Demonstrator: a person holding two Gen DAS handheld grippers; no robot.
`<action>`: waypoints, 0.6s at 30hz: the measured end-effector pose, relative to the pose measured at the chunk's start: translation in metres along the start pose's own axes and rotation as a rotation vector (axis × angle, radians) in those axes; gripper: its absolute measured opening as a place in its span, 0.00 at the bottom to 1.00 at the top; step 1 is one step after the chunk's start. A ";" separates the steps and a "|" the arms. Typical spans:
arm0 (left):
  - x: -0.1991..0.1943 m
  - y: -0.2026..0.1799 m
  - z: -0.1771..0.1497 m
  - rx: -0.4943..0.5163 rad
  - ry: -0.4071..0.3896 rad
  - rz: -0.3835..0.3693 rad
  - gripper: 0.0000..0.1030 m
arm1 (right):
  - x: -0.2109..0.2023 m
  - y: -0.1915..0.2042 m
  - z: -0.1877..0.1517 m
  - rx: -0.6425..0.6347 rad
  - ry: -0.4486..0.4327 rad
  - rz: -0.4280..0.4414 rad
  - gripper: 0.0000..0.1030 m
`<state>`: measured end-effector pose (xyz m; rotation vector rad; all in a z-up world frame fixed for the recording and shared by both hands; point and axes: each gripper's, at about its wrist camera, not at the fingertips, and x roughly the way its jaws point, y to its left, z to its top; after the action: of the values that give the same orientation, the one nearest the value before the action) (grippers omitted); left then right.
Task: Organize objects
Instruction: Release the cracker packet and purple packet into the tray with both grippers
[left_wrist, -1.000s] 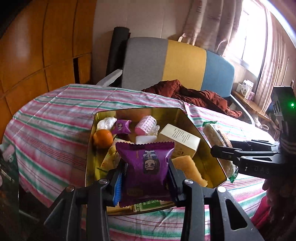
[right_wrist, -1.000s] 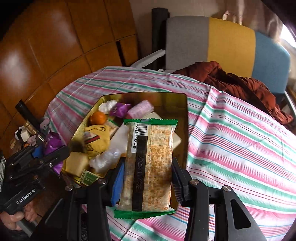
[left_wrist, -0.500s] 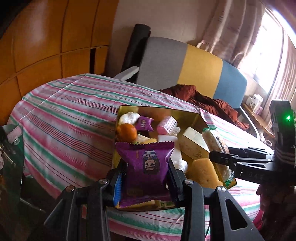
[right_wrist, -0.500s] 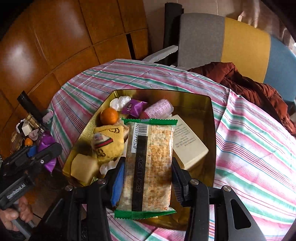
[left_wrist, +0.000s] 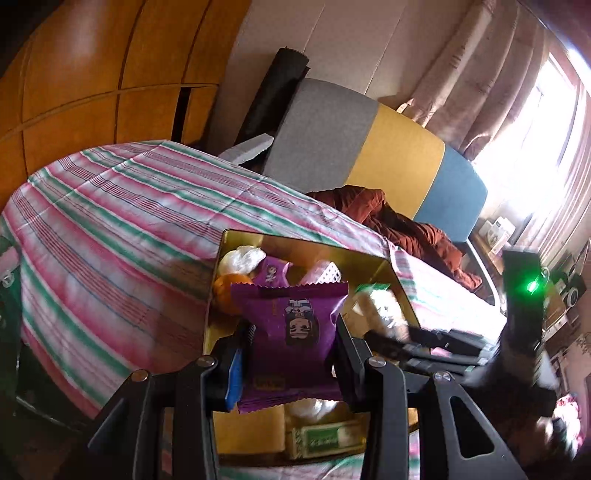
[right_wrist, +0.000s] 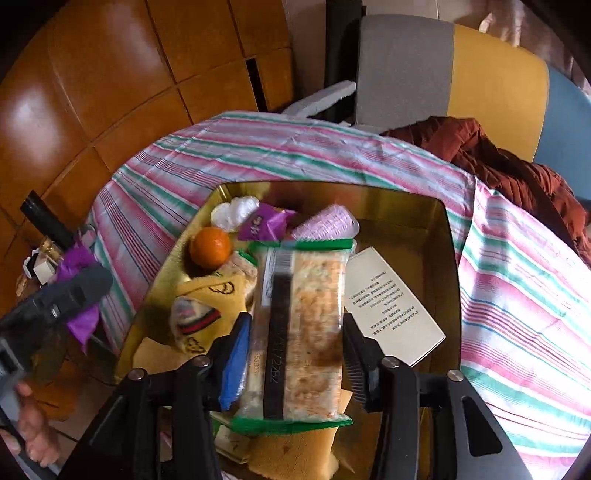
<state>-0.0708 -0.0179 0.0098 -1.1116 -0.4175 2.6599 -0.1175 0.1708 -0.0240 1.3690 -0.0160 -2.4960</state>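
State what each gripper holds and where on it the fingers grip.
Left gripper clamps the purple snack packet across its lower side edges. Right gripper clamps the green-edged cracker pack across its long sides, lower half.

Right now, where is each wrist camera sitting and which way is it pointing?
Left wrist: on the left gripper, above the tin's near-left corner, facing the sofa; holds a purple packet.
Right wrist: on the right gripper, looking down into the gold tin; holds a cracker pack.
Shared: tin, orange, each other's gripper.
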 end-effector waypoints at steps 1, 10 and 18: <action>0.004 -0.001 0.003 -0.010 0.004 -0.009 0.39 | 0.000 -0.002 -0.001 0.006 -0.003 0.003 0.52; 0.040 -0.004 0.022 -0.076 0.048 -0.014 0.39 | -0.016 -0.019 -0.020 0.060 -0.029 -0.008 0.65; 0.073 -0.013 0.031 -0.085 0.110 -0.027 0.49 | -0.026 -0.020 -0.030 0.074 -0.063 -0.022 0.97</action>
<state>-0.1421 0.0122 -0.0123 -1.2613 -0.5247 2.5640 -0.0844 0.2010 -0.0223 1.3255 -0.1081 -2.5796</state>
